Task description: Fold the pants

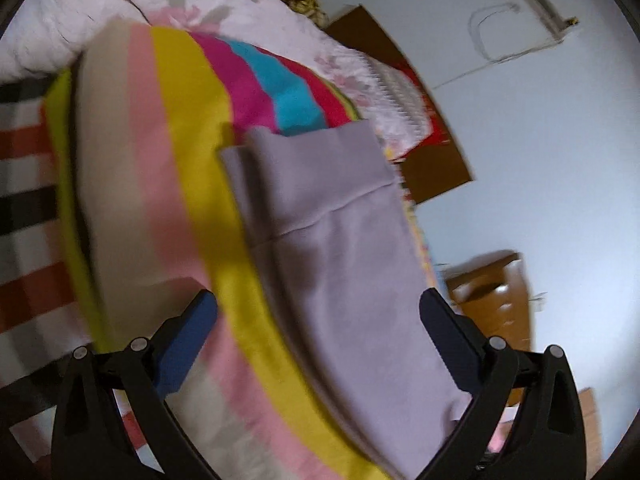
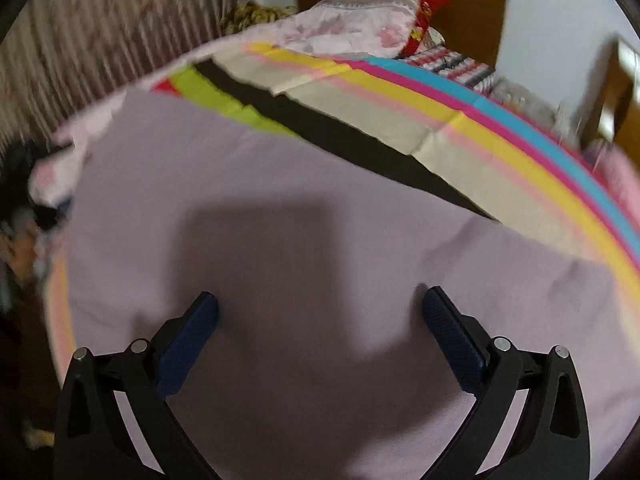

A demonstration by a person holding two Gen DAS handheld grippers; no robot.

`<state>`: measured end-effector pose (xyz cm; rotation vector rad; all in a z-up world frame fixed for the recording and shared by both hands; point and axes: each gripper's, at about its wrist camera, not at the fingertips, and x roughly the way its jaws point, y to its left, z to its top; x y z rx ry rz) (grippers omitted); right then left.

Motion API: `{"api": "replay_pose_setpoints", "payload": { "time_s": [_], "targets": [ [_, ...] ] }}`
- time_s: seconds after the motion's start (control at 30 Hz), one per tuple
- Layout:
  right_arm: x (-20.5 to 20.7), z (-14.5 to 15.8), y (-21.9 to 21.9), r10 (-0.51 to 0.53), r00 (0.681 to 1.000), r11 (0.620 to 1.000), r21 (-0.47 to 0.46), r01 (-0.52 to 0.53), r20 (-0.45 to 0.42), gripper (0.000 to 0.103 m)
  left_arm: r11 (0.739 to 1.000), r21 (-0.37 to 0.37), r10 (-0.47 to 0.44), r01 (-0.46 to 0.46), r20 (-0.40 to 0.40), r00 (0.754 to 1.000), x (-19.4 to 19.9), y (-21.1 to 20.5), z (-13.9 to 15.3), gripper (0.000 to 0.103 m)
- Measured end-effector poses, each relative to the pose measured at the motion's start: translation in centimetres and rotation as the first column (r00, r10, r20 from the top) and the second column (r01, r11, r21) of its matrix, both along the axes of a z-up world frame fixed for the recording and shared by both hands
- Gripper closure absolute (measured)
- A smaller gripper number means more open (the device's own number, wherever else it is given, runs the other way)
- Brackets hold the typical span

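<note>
The lilac pants [image 1: 340, 248] lie on a striped blanket [image 1: 188, 168] that covers the bed. In the left wrist view the cloth runs as a long band from near to far, with a seam across it and a folded far end over the yellow and blue stripes. The left hand-held gripper [image 1: 318, 304] hangs above the near part of the pants; its two blue fingers [image 1: 188, 340] stand wide apart and hold nothing.

In the right wrist view the pants [image 2: 320, 208] fill most of the near picture as a flat, smooth sheet. The right hand-held gripper [image 2: 320, 304] is also spread apart over the cloth, with nothing between the fingers, and throws a dark shadow on it. Far behind lie a pink quilt [image 2: 340, 28] and a brown headboard [image 2: 472, 12] by the pale wall [image 1: 540, 140].

Both views are blurred, and no brand, label or writing can be read anywhere.
</note>
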<state>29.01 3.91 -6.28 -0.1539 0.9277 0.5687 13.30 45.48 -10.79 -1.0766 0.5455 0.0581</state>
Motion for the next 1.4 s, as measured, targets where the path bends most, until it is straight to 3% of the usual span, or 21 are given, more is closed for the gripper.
{"api": "replay_pose_setpoints", "payload": {
  "time_s": [0.1,0.27,0.43,0.57,0.73,0.87,1.1,1.17,1.2,1.23,1.33,1.4],
  "targets": [
    [-0.6,-0.1,1.2,0.002,1.000,0.998,-0.066,-0.001,0.024,0.004,0.999,-0.043,0.010,-0.008,0.049,0.999,0.4,0.5,0.2,0.003],
    [-0.9,0.1,0.9,0.002,1.000,0.998,-0.061,-0.001,0.022,0.004,0.999,-0.020,0.030,-0.029,0.046,0.998,0.8,1.7,0.4,0.003],
    [-0.7,-0.1,1.1,0.001,1.000,0.998,-0.061,0.000,0.021,0.004,0.999,-0.045,0.031,-0.026,0.110,0.993,1.7,3.9,-0.6,0.003],
    [-0.7,-0.1,1.1,0.001,1.000,0.998,-0.062,0.000,0.022,0.004,0.996,-0.092,0.002,0.013,0.157,0.988,2.1,4.8,-1.4,0.004],
    [-0.7,-0.1,1.1,0.001,1.000,0.998,-0.062,0.000,0.022,0.004,0.985,-0.096,-0.116,0.147,0.271,0.956,1.0,3.2,-2.0,0.011],
    [-0.7,-0.2,1.1,0.001,1.000,0.998,-0.062,0.000,0.022,0.004,0.978,-0.078,-0.167,0.196,0.279,0.946,1.5,2.7,-2.1,0.012],
    [-0.7,-0.1,1.1,0.001,1.000,0.998,-0.063,0.001,0.022,0.004,0.985,-0.086,-0.118,0.147,0.275,0.954,3.3,4.4,-2.1,0.014],
    [-0.8,0.0,1.3,-0.006,1.000,0.997,-0.080,0.008,0.031,0.004,0.991,-0.044,-0.115,0.128,0.216,0.969,3.6,4.2,-2.0,0.041],
    [-0.7,0.2,1.5,-0.016,0.999,0.996,-0.092,0.019,0.035,0.004,0.994,-0.013,-0.109,0.112,0.154,0.982,3.8,4.2,-2.1,0.072],
    [-0.9,0.6,2.0,-0.026,0.999,0.996,-0.088,0.029,0.040,0.004,0.994,-0.005,-0.106,0.107,0.120,0.987,3.8,4.3,-2.5,0.079],
    [-1.5,2.0,4.8,0.074,0.996,0.997,-0.025,-0.073,0.043,0.004,0.994,-0.010,-0.109,0.112,0.139,0.984,3.2,4.5,-2.9,0.082],
    [-2.0,2.5,7.4,0.151,0.986,0.986,-0.079,-0.145,0.076,0.004,0.993,0.042,-0.110,0.106,0.107,0.988,3.4,4.2,-2.3,0.083]
  ]
}}
